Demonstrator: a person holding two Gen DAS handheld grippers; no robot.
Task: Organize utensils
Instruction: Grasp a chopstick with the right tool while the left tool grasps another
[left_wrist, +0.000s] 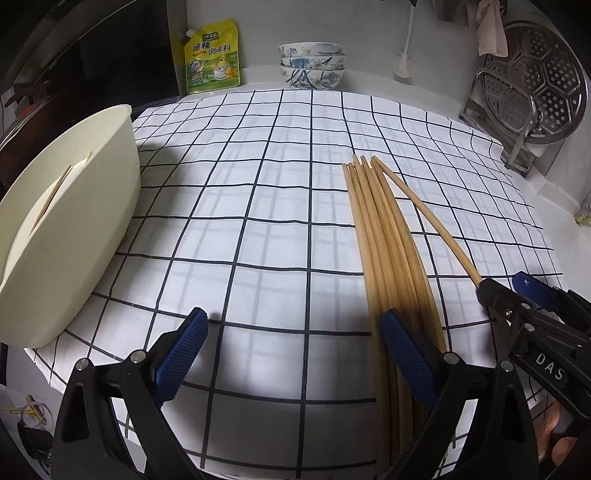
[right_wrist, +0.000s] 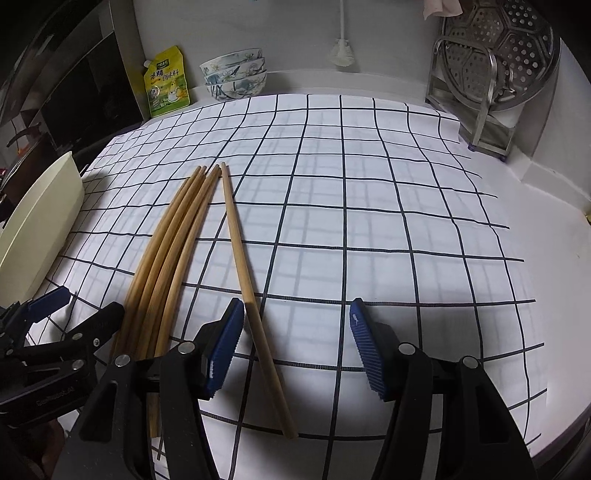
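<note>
Several wooden chopsticks (left_wrist: 388, 236) lie bunched on the checked cloth; they also show in the right wrist view (right_wrist: 173, 240). One chopstick (right_wrist: 243, 273) lies apart, just right of the bunch, and it shows in the left wrist view (left_wrist: 428, 218). My right gripper (right_wrist: 295, 350) is open, with that single chopstick between its jaws near the left pad (right_wrist: 225, 350). My left gripper (left_wrist: 291, 354) is open and empty, its right pad (left_wrist: 406, 358) over the bunch. A cream container (left_wrist: 70, 229) at the left holds chopsticks (left_wrist: 51, 197).
The white cloth with dark grid lines (left_wrist: 258, 221) covers the counter. At the back stand a yellow seasoning pouch (left_wrist: 212, 55), stacked patterned bowls (left_wrist: 312, 64), a hanging brush (left_wrist: 402, 66) and a metal rack with a steamer plate (left_wrist: 535, 85).
</note>
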